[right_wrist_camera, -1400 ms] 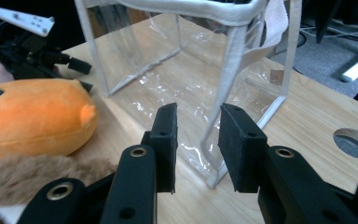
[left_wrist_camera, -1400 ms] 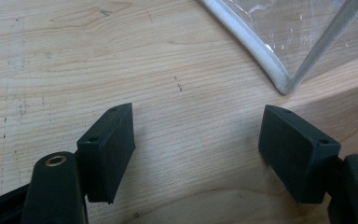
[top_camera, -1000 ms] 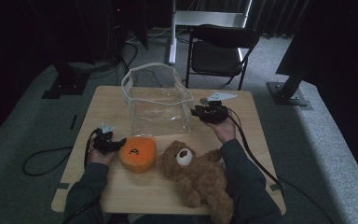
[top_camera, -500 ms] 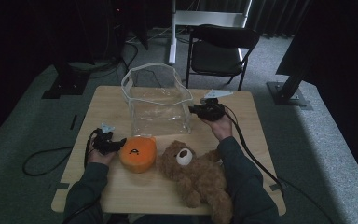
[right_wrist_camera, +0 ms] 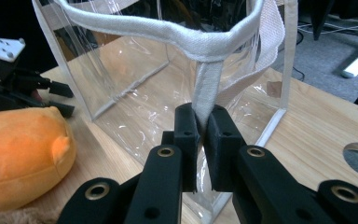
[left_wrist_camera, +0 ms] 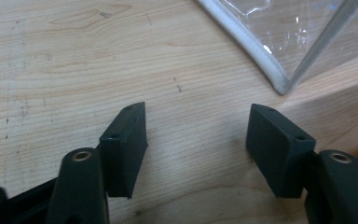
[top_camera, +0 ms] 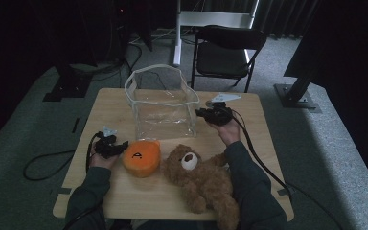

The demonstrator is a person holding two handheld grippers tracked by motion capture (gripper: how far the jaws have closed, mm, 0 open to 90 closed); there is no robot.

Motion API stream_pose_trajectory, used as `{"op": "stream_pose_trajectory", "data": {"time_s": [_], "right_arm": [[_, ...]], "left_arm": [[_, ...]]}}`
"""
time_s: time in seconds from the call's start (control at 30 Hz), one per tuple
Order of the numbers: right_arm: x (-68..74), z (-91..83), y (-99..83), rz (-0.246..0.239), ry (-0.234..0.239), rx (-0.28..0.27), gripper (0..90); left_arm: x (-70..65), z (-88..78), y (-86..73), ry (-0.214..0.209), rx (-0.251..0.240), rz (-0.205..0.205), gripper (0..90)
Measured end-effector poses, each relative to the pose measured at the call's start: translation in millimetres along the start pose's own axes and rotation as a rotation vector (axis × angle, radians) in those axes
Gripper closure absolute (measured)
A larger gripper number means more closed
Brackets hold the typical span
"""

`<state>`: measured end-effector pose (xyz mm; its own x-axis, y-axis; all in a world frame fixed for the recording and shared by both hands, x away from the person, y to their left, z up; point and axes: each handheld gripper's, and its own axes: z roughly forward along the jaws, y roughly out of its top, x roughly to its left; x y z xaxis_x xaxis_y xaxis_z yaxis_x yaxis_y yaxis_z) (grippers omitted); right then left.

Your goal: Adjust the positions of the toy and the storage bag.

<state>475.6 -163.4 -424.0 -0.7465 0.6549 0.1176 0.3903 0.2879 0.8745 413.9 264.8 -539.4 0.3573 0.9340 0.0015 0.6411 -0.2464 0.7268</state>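
A light wooden table (top_camera: 124, 110) carries a clear plastic bag (top_camera: 165, 103) with white fabric trim, standing upright and open-topped toward the table's far side. All places below are given from this bag.

The right gripper (right_wrist_camera: 203, 133) sits at the bag's right side, held in a hand (top_camera: 227, 130) whose dark sleeve reaches back to the near edge of the table. In the right gripper view, its two black jaws are pressed together on a white fabric strap (right_wrist_camera: 205, 100) that hangs down from the bag's trimmed rim, pinching the strap between the pads. The jaws have just finished closing onto it.

The left gripper (left_wrist_camera: 198, 140) lies in front of the bag and off to its left, low over the bare wood. Its jaws stand apart with nothing between them, though they have just been narrowing. In the left gripper view, the bag's lower corner (left_wrist_camera: 279, 84) with its white seam lies just beyond the jaw tips, not touching them.

An orange plush toy (top_camera: 142, 157) sits directly in front of the bag, just beside the left gripper. A brown teddy bear (top_camera: 202, 181) lies on its back in front of the bag and slightly right, next to the orange toy.

A black chair (top_camera: 227, 50) stands on the grey carpet behind the bag
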Motion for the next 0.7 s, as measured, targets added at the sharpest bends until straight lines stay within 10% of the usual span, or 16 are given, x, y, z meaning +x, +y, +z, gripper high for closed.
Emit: {"op": "stream_pose_trajectory", "data": {"time_s": [0.37,0.7], "right_arm": [[-2.3,-7.6,-2.0,-0.012,-0.019,0.009,83.8],[-1.7,-10.0,-1.9,-0.023,-0.036,0.017,83.7]], "left_arm": [[-3.1,-25.9,27.8,0.004,-0.087,0.023,42.5],[-11.2,-42.5,54.5,-0.098,-0.151,0.056,45.1]]}}
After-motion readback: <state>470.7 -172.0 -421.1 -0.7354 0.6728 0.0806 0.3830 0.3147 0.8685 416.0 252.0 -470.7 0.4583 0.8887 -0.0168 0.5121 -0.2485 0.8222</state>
